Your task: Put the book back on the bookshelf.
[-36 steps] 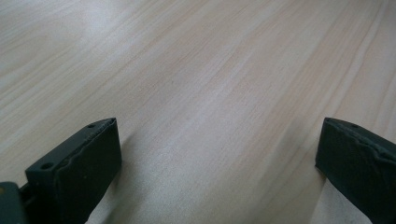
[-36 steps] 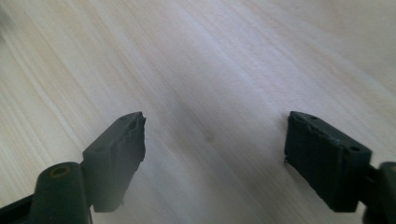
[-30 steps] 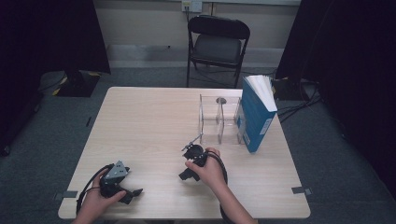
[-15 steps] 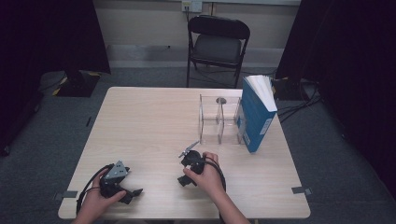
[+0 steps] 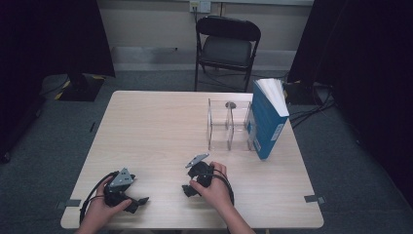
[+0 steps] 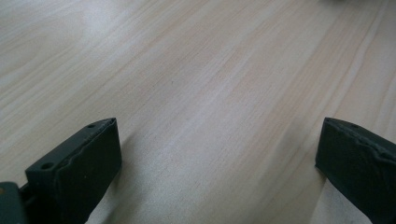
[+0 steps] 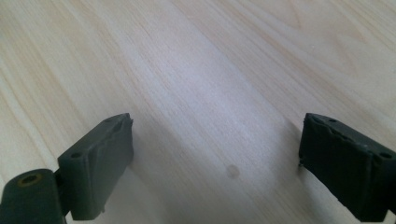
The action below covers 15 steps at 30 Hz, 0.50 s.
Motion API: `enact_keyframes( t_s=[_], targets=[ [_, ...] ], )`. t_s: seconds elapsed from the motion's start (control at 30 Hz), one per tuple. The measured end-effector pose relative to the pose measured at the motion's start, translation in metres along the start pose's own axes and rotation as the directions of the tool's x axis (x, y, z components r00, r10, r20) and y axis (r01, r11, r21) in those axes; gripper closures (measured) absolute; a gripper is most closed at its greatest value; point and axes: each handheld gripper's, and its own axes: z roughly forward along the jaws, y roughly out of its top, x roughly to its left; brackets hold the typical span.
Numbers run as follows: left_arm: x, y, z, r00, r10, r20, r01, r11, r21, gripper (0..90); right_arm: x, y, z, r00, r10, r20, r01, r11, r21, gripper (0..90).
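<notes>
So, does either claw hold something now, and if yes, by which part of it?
Nothing is held. The left claw and the right claw both stand open, with bare table between their jaws.

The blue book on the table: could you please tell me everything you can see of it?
The blue book stands upright on its lower edge near the far right part of the light wooden table, blue cover facing the camera, white page edges fanned slightly at the top. A pale label marks the cover low down. It stands right against the clear acrylic rack; whether they touch is unclear. No claw is near it.
</notes>
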Motion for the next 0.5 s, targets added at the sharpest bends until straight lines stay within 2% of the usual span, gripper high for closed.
enact_keyframes(
  t_s=[0.1, 0.5],
  targets=[
    [0.0000, 0.0000, -0.0001, 1.0000, 0.001, 0.000, -0.001, 1.0000, 0.001, 0.0, 0.0025, -0.0017, 0.0014, 1.0000, 0.005, 0.008, -0.005, 0.999, -0.032, 9.3],
    [0.0000, 0.0000, 0.0000, 1.0000, 0.000, 0.000, 0.000, 1.0000, 0.001, 0.0, 0.0041, -0.0097, 0.0019, 0.9999, 0.012, 0.012, -0.011, 0.995, -0.100, 9.3]
  ],
)
